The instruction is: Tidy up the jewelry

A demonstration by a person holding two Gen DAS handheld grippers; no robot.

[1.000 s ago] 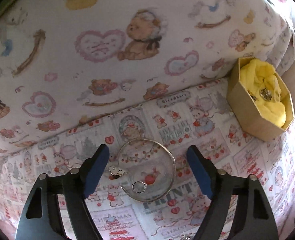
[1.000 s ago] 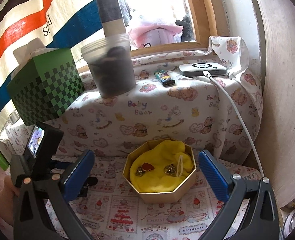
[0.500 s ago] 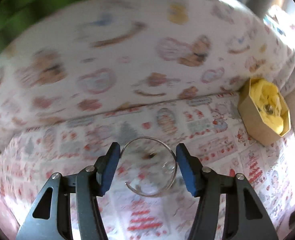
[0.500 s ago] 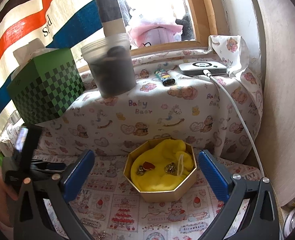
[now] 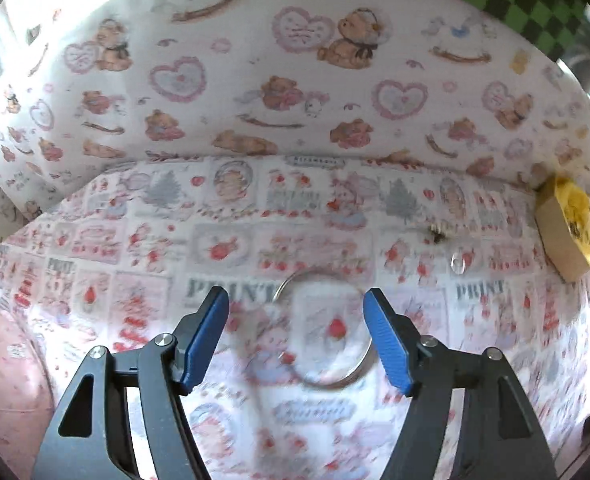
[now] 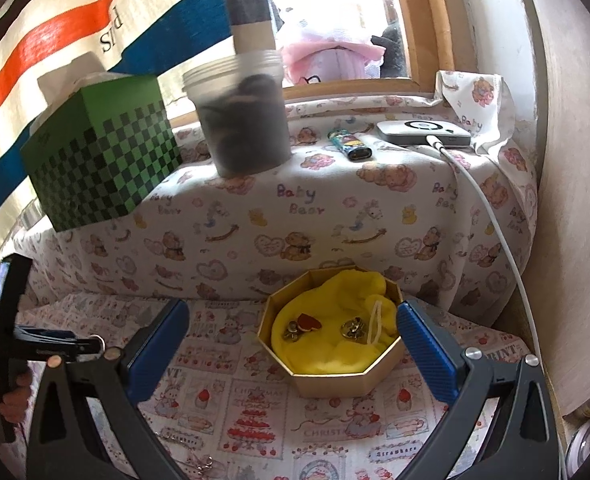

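In the left wrist view a thin silver bangle (image 5: 281,292) shows blurred between the blue pads of my left gripper (image 5: 297,338). Its jaws are opening: the bangle's right side lies against the right pad (image 5: 387,344), with a clear gap to the left pad. A small ring (image 5: 458,262) and a little charm (image 5: 437,236) lie on the printed cloth further right. The octagonal cardboard box (image 5: 555,236) sits at the far right. In the right wrist view my right gripper (image 6: 291,354) stands open just before this box (image 6: 335,382), whose yellow cloth (image 6: 335,354) carries a red heart (image 6: 309,322) and silver charms (image 6: 353,326).
A cloth-covered ledge (image 6: 335,208) behind carries a green checked box (image 6: 99,160), a plastic jar (image 6: 243,128), a lighter (image 6: 351,146) and a white device (image 6: 423,132) with a cable. A wall (image 6: 567,200) closes the right side. A hand (image 6: 15,400) holds the left tool.
My left gripper swung left over the cloth, its jaws narrowing around the bangle and then widening. The bangle came along, away from the ring and charm. The right gripper stayed still.
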